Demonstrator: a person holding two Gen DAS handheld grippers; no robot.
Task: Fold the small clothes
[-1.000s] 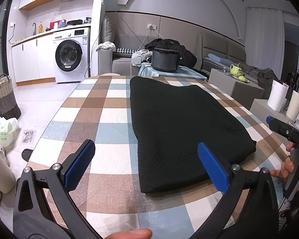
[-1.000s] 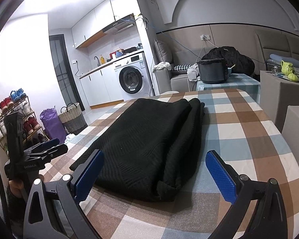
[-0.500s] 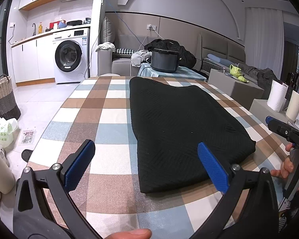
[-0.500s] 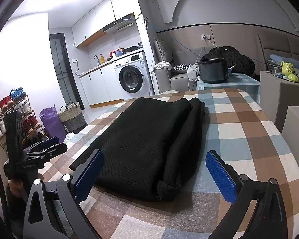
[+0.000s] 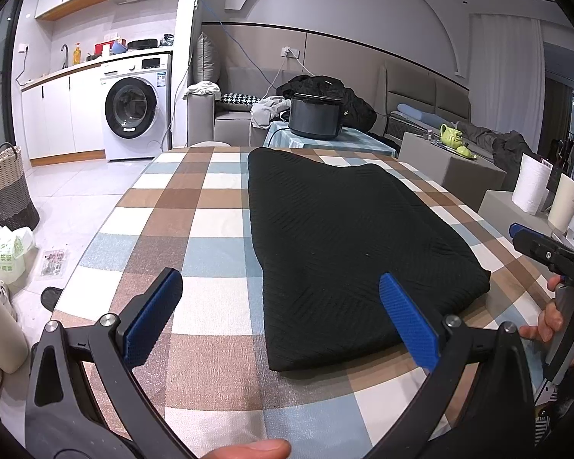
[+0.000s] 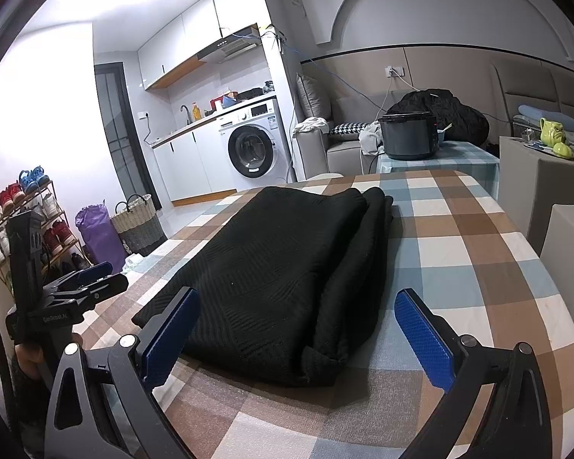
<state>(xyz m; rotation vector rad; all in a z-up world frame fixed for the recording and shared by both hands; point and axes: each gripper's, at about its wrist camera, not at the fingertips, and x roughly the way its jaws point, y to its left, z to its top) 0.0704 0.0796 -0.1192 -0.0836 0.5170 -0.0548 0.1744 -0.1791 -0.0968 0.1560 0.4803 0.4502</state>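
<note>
A black knit garment (image 5: 340,237) lies folded in a long stack on the checked tablecloth (image 5: 195,206); it also shows in the right wrist view (image 6: 287,267) with its folded layers at the near right edge. My left gripper (image 5: 279,306) is open and empty, hovering short of the garment's near left corner. My right gripper (image 6: 298,325) is open and empty, just short of the garment's near end. Each gripper appears in the other's view: the right gripper (image 5: 547,252) and the left gripper (image 6: 80,287).
A second small table with a black cooker (image 5: 315,116) stands beyond the far edge. Grey boxes (image 5: 451,164) and paper rolls (image 5: 532,183) are to the right. A washing machine (image 5: 134,109), woven basket (image 5: 5,187) and shoe rack (image 6: 23,222) are to the left on the floor.
</note>
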